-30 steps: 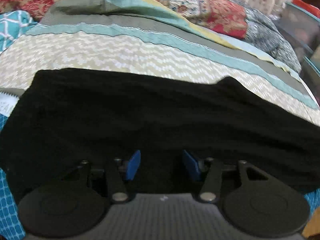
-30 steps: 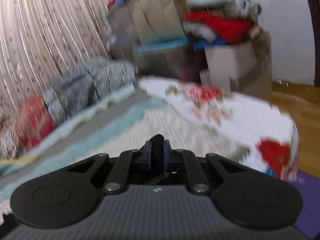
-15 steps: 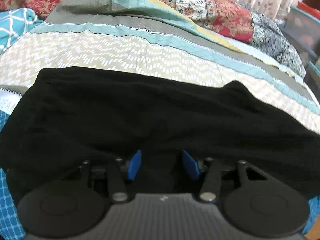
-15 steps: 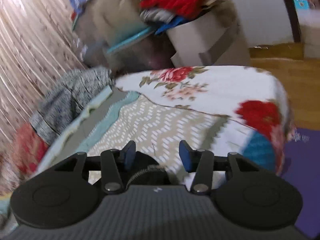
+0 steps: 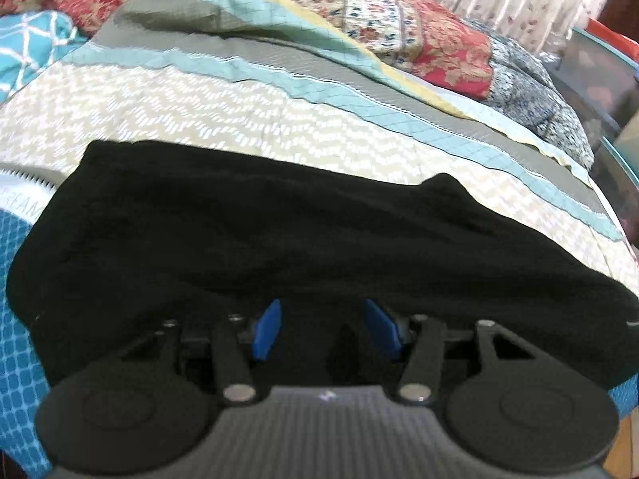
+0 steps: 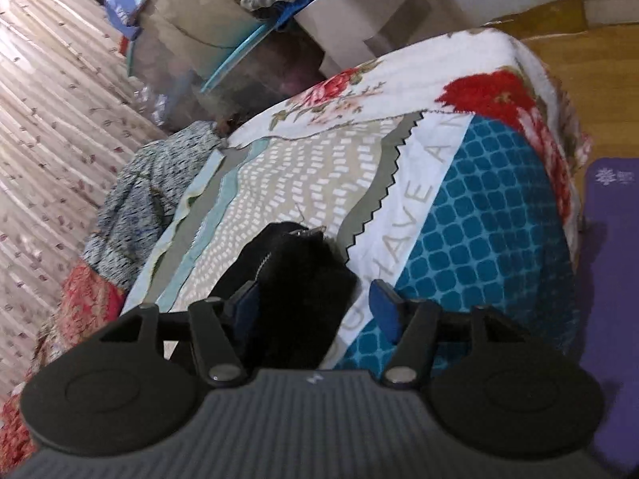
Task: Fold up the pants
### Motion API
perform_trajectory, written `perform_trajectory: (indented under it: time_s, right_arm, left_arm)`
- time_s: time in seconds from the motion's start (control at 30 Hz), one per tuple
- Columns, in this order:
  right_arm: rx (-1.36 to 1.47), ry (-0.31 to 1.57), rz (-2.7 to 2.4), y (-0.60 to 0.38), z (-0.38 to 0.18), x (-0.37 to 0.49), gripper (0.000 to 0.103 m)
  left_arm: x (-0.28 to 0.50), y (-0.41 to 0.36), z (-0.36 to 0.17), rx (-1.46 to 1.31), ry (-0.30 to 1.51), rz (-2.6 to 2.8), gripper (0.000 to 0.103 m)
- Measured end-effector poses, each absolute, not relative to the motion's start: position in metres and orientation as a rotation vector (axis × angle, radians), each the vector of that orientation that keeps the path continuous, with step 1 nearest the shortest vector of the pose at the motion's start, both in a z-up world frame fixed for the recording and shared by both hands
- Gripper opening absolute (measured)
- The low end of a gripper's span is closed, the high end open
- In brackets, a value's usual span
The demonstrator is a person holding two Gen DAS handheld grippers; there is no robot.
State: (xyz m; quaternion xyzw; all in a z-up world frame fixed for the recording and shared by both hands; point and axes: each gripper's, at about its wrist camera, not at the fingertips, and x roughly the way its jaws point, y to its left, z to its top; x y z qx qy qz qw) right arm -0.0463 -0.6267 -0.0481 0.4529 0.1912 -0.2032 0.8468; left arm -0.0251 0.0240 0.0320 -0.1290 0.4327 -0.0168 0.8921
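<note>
Black pants (image 5: 279, 239) lie across the bed's quilt (image 5: 199, 107). Left tool (image 5: 327, 329) half-open over them; right tool (image 6: 315, 303), just opening, straddles their end unpinched. Boxes (image 6: 359, 20) crowd beyond.

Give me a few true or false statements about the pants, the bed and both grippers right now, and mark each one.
1. The pants are black. True.
2. The pants lie on a bare wooden floor. False: they lie on a patterned quilt on the bed.
3. The right gripper has its jaws clamped shut. False: they have just been opening and stand apart, with black cloth between them.
4. The left gripper has its blue pads apart, close over the pants. True.
5. A purple mat lies on the floor beside the bed. True.
</note>
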Motion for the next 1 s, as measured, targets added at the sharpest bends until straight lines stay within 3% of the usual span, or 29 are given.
perform_trajectory:
  time_s: [0.27,0.3,0.33,0.43,0.57,0.77,0.87,1.0]
  right_arm:
    - [0.990,0.400,-0.475,-0.624,-0.062,-0.039,0.067]
    - [0.986,0.408,-0.466,-0.623,-0.064,-0.038,0.059]
    - [0.975,0.431,-0.474,-0.622,-0.064,-0.035,0.035]
    - [0.950,0.438,-0.449,-0.615,-0.055,-0.034,0.021]
    - [0.836,0.384,-0.328,-0.586,-0.015,-0.032,0.020]
    - [0.424,0.418,-0.045,-0.488,0.042,-0.010,0.019]
    - [0.168,0.520,0.112,-0.419,0.034,-0.003,0.018]
    - [-0.015,0.702,0.221,-0.351,-0.016,0.000,0.022]
  left_arm:
    - [-0.028,0.029,0.030,-0.276,0.903,-0.038,0.050]
    - [-0.028,0.029,0.028,-0.275,0.907,-0.036,0.050]
    - [-0.028,0.030,0.027,-0.275,0.912,-0.033,0.050]
    - [-0.029,0.032,0.025,-0.287,0.913,-0.029,0.050]
    - [-0.031,0.034,0.026,-0.293,0.908,-0.034,0.050]
    - [-0.037,0.039,0.027,-0.327,0.894,-0.056,0.050]
    - [-0.042,0.044,0.028,-0.338,0.883,-0.069,0.050]
    - [-0.050,0.057,0.028,-0.362,0.873,-0.078,0.050]
